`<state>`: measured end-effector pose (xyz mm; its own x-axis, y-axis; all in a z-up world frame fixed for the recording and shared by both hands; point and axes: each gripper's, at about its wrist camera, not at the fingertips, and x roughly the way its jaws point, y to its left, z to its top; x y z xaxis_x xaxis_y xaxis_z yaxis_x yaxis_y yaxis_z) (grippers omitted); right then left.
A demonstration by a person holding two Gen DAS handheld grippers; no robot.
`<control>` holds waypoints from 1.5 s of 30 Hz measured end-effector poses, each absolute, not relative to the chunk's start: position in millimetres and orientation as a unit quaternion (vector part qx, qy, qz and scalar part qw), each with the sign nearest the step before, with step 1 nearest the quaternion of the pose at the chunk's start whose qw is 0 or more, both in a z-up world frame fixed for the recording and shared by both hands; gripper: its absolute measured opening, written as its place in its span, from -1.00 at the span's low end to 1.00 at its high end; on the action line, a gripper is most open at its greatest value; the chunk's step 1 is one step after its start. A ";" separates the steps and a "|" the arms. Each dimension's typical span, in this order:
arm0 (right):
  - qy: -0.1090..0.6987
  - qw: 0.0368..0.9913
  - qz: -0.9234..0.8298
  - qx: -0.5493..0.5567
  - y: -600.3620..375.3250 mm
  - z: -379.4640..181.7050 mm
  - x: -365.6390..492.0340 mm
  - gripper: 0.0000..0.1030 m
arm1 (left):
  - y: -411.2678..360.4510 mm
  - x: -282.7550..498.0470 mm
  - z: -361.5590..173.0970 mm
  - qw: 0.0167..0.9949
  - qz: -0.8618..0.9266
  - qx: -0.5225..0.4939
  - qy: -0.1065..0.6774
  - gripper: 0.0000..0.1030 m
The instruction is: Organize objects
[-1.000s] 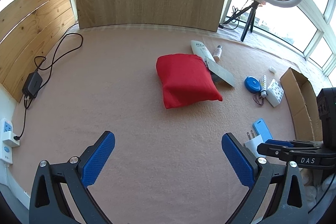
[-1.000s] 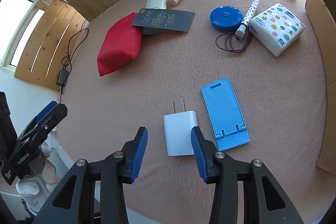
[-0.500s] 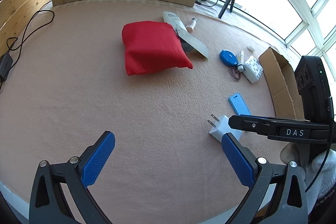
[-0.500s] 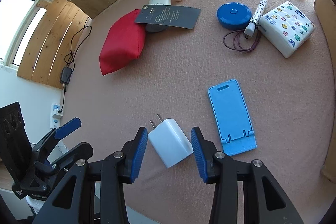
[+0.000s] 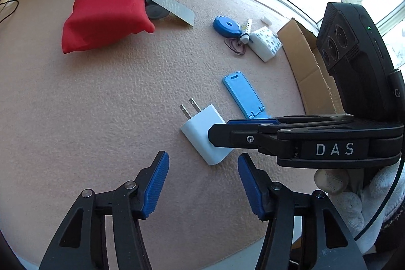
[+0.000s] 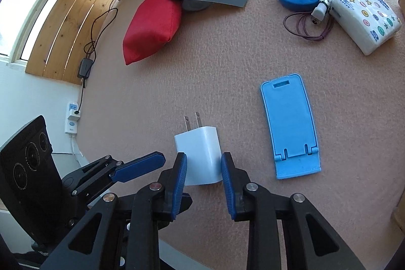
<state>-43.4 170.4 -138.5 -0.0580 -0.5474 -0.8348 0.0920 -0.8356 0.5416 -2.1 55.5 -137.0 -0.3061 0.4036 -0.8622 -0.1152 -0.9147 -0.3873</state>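
A pinkish felt-covered table (image 6: 227, 62) fills both views, with wood panels and bright windows behind it. We have the white charger (image 6: 200, 156) lying flat near the front edge, its long axis running straight away from us, prongs pointing to the far side. Our right gripper (image 6: 203, 176) sits directly behind its rear end, fingers narrowed to either side of the body and touching or nearly touching its flanks; we cannot tell whether it bears any weight yet. Our left gripper (image 5: 202, 184) hovers just beside, half open and empty, with the charger ahead and a little to its right. So the right is the nearer one, already lined up along the axis. The blue stand (image 6: 291, 125) lies parallel just to the right, apart from the charger. The cardboard box (image 5: 311, 67) waits further right, probably where the charger goes.
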 end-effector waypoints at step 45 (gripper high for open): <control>-0.228 0.162 -0.793 0.542 297.0 -67.1 -28.2 -0.46 | 178.1 -44.6 -64.6 0.272 0.832 -0.482 -0.034 -0.15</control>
